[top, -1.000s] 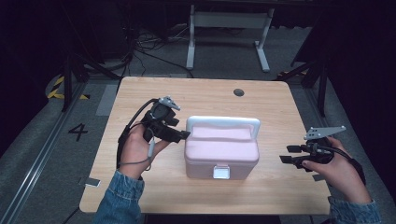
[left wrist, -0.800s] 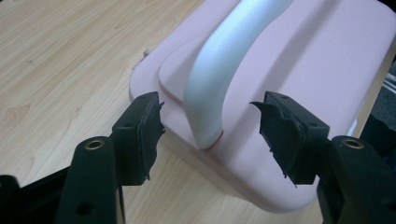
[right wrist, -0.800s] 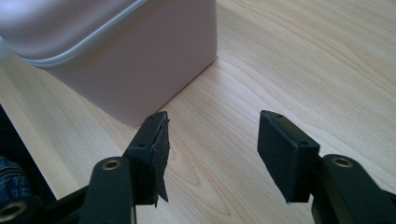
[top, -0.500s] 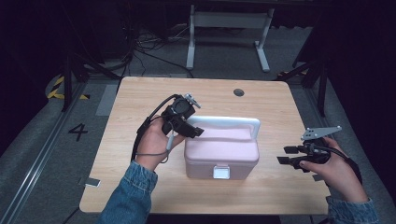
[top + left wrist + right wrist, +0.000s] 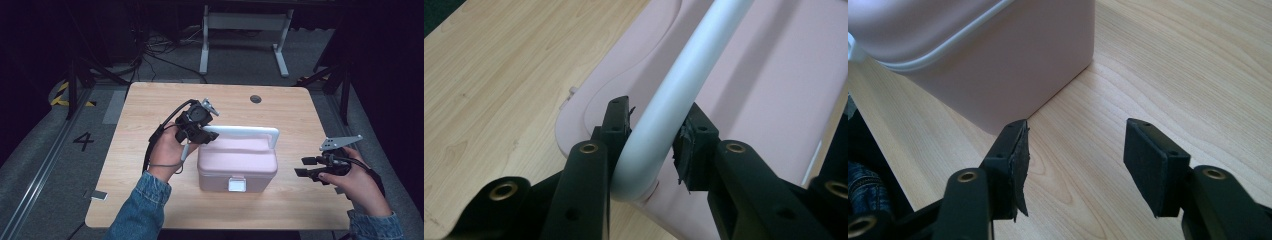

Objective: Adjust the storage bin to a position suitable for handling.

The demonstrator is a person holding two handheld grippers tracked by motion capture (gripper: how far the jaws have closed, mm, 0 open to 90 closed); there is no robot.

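Left gripper (image 5: 653, 145) just closed onto one white handle (image 5: 674, 95), one pink box (image 5: 237, 162), right gripper (image 5: 1075, 160) open beside it

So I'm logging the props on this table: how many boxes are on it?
1. The pink box with a white handle stands near the middle of the wooden table. The left claw is shut on that handle's left end; the right claw is open beside it.

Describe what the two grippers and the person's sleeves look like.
Both are black two-jaw tools. The left gripper trails a black cable; the right gripper carries a grey three-cornered plate. Their pads look worn and frayed. Both sleeves are blue denim.
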